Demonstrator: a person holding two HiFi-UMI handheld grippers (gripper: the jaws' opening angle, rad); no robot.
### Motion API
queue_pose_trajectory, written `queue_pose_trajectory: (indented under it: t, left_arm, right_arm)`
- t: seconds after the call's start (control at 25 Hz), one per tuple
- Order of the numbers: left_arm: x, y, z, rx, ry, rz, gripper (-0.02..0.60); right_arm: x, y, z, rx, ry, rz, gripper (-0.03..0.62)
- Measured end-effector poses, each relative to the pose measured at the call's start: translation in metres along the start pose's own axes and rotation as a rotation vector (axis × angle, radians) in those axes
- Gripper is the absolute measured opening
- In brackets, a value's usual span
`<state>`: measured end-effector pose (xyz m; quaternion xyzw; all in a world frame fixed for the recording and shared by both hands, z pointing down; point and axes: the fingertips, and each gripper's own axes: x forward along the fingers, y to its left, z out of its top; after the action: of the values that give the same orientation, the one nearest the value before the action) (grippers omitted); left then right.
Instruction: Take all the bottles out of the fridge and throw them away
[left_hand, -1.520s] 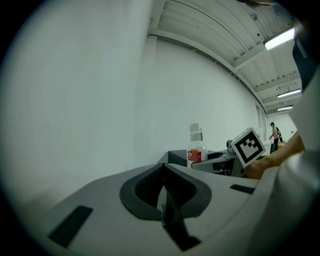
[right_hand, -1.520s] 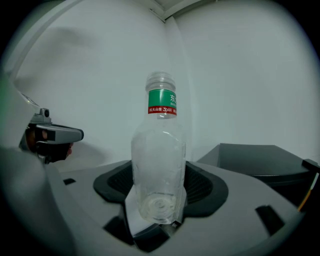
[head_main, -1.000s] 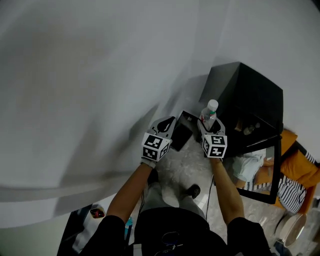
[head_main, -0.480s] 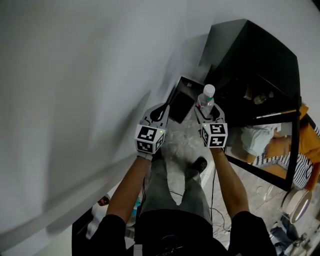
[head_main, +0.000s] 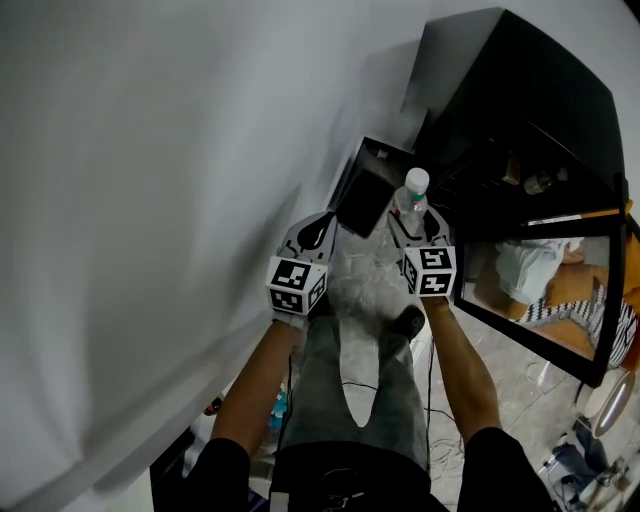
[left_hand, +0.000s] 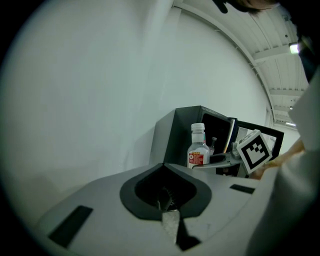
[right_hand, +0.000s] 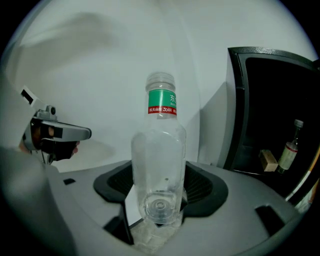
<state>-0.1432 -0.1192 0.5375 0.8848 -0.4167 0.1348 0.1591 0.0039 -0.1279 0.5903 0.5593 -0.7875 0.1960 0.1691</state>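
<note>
In the head view, the right gripper (head_main: 413, 226) held a clear bottle (head_main: 411, 197) upright, just outside the open black fridge (head_main: 530, 120). The left gripper (head_main: 313, 228) hung beside the white wall (head_main: 150, 200).

In the left gripper view, its jaws were pressed together with nothing between them.

In the right gripper view, the jaws clamped the bottle's base. The writing on its green and red label was too small to read. Free room lay between bottle and fridge edge.
</note>
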Motion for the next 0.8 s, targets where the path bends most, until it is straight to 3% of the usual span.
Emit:
queue_pose_trajectory:
  t: [0.32, 0.8]
  left_arm:
    - [0.037, 0.014, -0.035, -0.004, 0.003, -0.018, 0.005]
    - [0.102, 0.033, -0.125, -0.036, 0.049, -0.059, 0.005]
  right_arm:
    - [0.043, 0.0, -0.044, -0.005, 0.012, 0.031, 0.299]
    - [0.124, -0.001, -0.127, 0.015, 0.033, 0.069, 0.299]
